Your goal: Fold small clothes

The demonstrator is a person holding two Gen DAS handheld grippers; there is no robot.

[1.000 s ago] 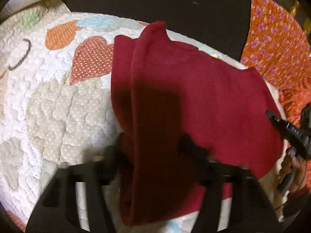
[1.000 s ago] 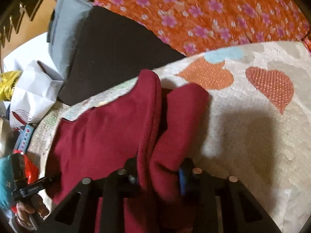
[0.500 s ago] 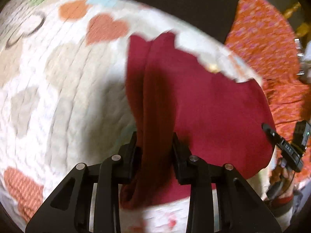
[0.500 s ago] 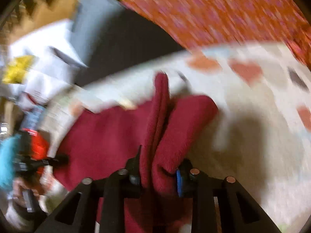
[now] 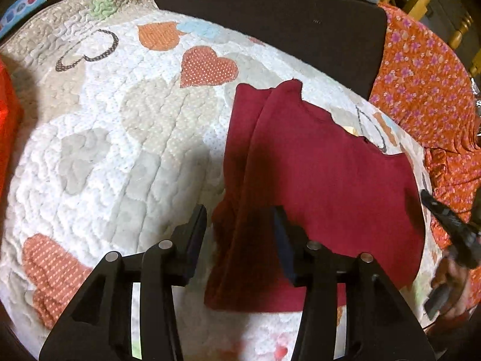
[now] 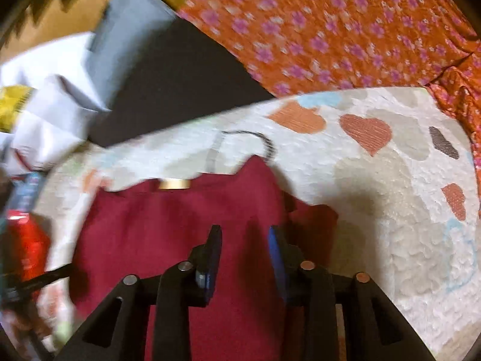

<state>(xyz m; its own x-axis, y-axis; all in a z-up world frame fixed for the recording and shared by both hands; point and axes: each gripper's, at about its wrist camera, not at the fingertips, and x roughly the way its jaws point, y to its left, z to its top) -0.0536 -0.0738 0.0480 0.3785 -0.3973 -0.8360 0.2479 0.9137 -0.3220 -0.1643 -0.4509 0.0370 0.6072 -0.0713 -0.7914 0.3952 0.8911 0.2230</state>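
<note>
A small dark red garment (image 5: 324, 186) lies on the white quilt with heart patches (image 5: 120, 138), its left side folded over in a lengthwise pleat. My left gripper (image 5: 240, 219) is open, its jaws standing either side of the folded edge near the hem. In the right wrist view the same red garment (image 6: 180, 228) lies flat, with a tan neck label (image 6: 174, 184) at its far edge. My right gripper (image 6: 245, 240) is open just above the cloth, holding nothing.
An orange floral cloth (image 5: 427, 84) lies to the right of the quilt, and shows in the right wrist view (image 6: 315, 30). A black cushion (image 5: 270, 18) sits behind the quilt. White paper bags (image 6: 51, 102) and a red object (image 6: 24, 246) sit at the left.
Both grippers have opened and let go of the red garment. The cloth has dropped flat onto the quilt with one side folded over, and both grippers have drawn back a little.
</note>
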